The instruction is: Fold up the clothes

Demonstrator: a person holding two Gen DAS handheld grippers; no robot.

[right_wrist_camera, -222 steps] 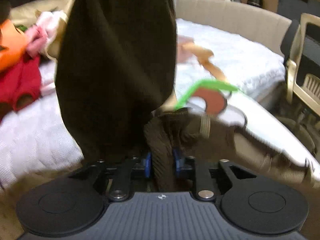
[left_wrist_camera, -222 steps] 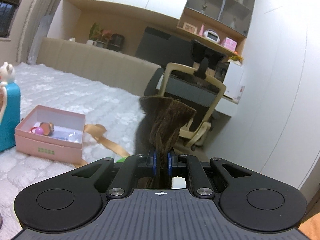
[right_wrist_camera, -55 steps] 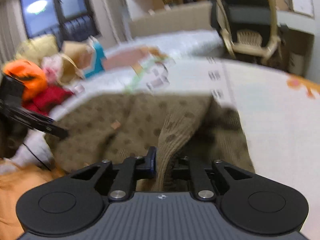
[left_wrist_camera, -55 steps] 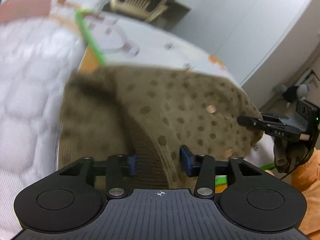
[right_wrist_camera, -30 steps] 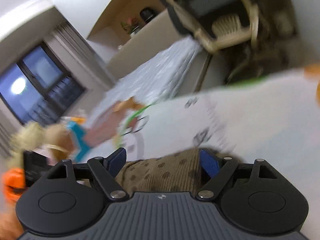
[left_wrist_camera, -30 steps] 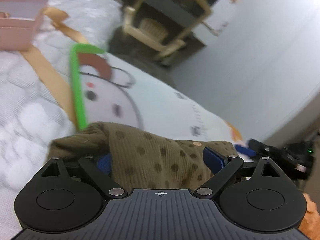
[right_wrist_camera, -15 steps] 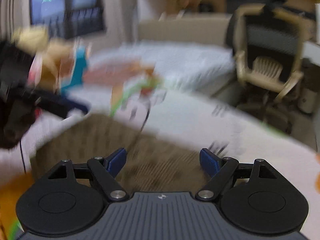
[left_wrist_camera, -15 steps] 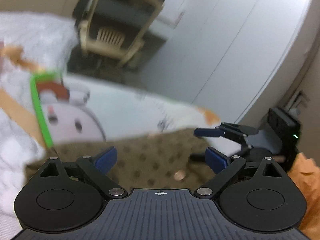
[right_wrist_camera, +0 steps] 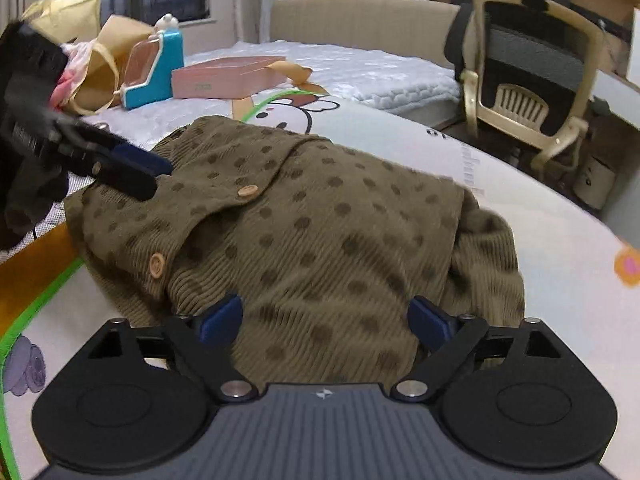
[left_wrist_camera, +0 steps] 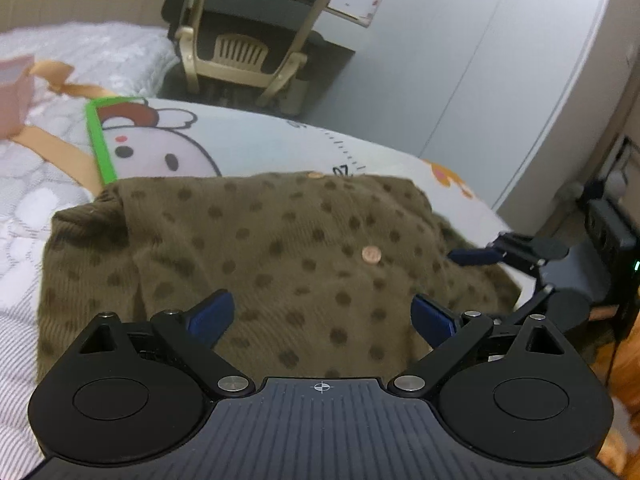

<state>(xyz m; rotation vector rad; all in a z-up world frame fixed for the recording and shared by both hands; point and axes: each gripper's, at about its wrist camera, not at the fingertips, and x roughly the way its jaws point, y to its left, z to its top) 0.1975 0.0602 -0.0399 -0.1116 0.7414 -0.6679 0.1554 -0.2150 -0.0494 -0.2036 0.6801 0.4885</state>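
— clothes first: where was the dotted olive cardigan lying?

— on the printed play mat spread over the bed, bunched into a rough folded block near the mat's green-trimmed edge, with two wooden buttons showing along its placket.

— and the fingers?

— the left gripper had its fingers spread wide with nothing between them, hovering just over the near hem. the right gripper was the same from the other side: wide apart, holding nothing, the knit only lying beneath.

— what could have gone wrong from there?

— i'd judge the fold was loose. one thick ribbed part bulged out at the side, so a pinch there could have caught only the top layer and dragged the stack open. the knit looked soft and stretchy, so pulling from one side alone might have skewed it. the two grippers also faced each other closely across the garment, so they might have collided.

— any containers about?

— a shallow pink box sat open farther up the bed, tan ribbon trailing from it; its contents could not be made out. beside it stood a teal toy case with a clear pinkish front, insides unclear, and a tan bag with some pink fabric at its mouth.
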